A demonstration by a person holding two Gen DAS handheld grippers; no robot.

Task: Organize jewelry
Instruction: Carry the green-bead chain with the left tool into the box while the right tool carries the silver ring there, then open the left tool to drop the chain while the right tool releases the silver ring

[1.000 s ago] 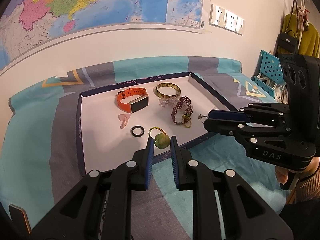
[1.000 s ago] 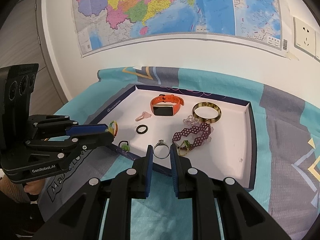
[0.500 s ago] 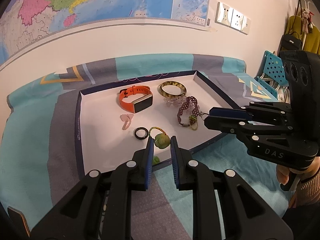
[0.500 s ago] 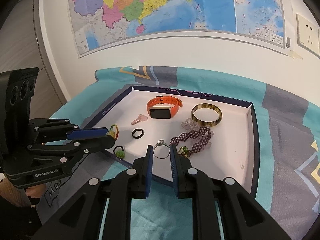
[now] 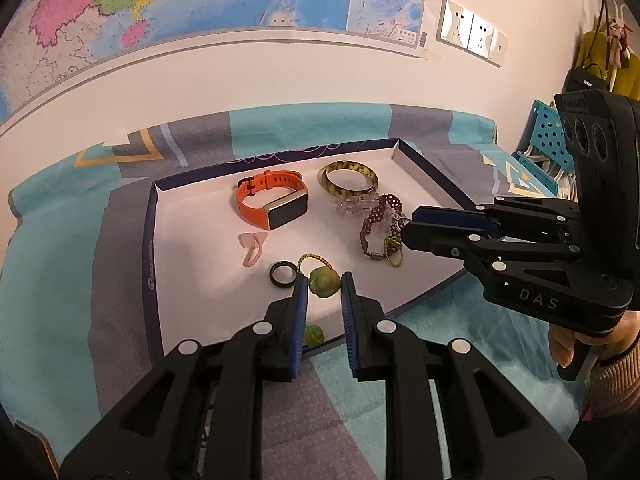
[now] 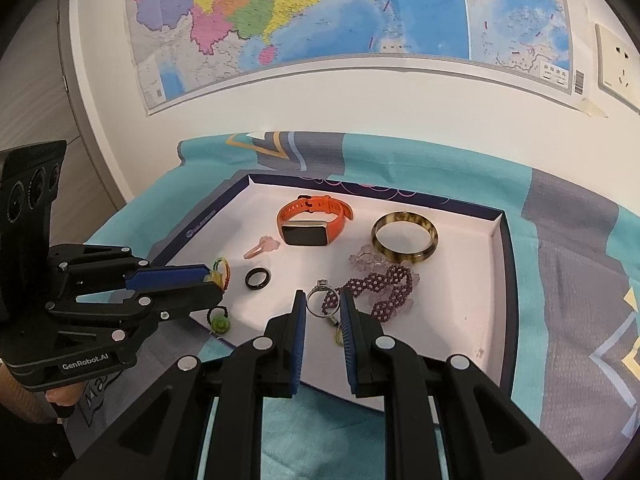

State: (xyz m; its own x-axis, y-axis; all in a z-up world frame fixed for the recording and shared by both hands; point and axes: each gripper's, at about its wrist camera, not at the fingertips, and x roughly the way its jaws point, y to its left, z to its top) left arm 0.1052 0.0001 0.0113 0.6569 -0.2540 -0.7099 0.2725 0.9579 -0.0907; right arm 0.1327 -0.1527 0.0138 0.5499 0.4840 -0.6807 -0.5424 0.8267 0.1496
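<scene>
A shallow white tray (image 5: 188, 256) with a dark blue rim lies on the bed; it also shows in the right wrist view (image 6: 460, 304). In it lie an orange smartwatch (image 5: 272, 202), a tortoiseshell bangle (image 5: 350, 178), a purple beaded bracelet (image 5: 378, 220), a pink hair clip (image 5: 252, 248) and a black ring (image 5: 283, 275). My left gripper (image 5: 324, 284) is shut on a green pendant (image 5: 324, 282) with a braided cord, held above the tray's near edge. My right gripper (image 6: 323, 300) is shut on a silver ring (image 6: 322, 300) above the tray.
A second small green charm (image 6: 219, 322) lies on the tray's near rim, below the left gripper. The tray sits on a teal and grey bedspread (image 5: 60, 280) against a white wall with a map (image 6: 320, 20). A blue crate (image 5: 548, 140) stands at the far right.
Both grippers have lifted a little and drawn back from the tray, each keeping its piece. The tray's contents have not moved.
</scene>
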